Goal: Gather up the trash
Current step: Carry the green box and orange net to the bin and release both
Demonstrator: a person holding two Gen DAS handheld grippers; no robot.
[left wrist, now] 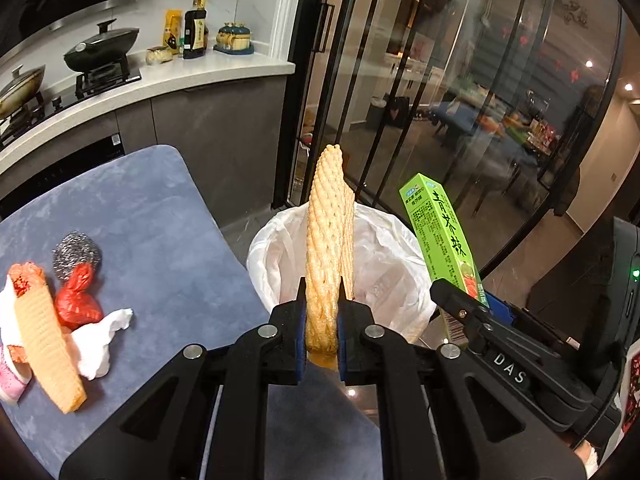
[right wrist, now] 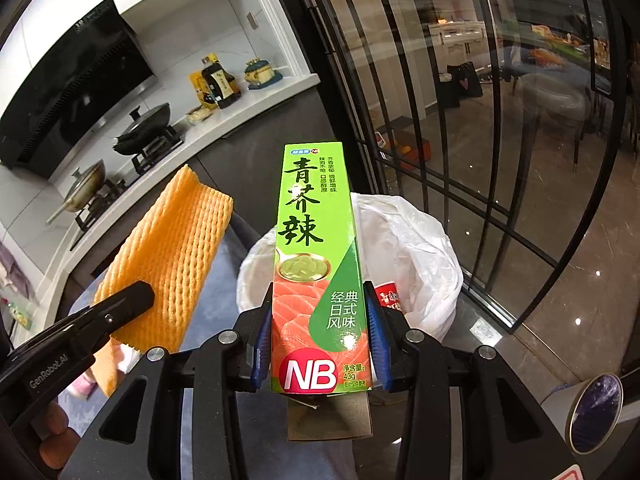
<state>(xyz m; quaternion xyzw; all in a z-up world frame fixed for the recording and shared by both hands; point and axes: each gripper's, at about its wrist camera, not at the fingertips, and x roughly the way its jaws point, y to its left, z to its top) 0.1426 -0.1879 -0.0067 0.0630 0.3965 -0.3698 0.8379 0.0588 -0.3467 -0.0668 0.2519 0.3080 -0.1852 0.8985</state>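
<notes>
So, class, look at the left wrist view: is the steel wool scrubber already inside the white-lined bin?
No, the steel wool scrubber lies on the blue cloth beside a red bag, outside the white-lined bin.

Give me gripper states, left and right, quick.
Left gripper: closed on the orange foam net.
Right gripper: closed on the green wasabi box.

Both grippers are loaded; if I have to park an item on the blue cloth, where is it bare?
The blue cloth is bare from the steel scourer to the edge by the lined bin. Its left end is crowded: red bag, white tissue, foam net.
</notes>
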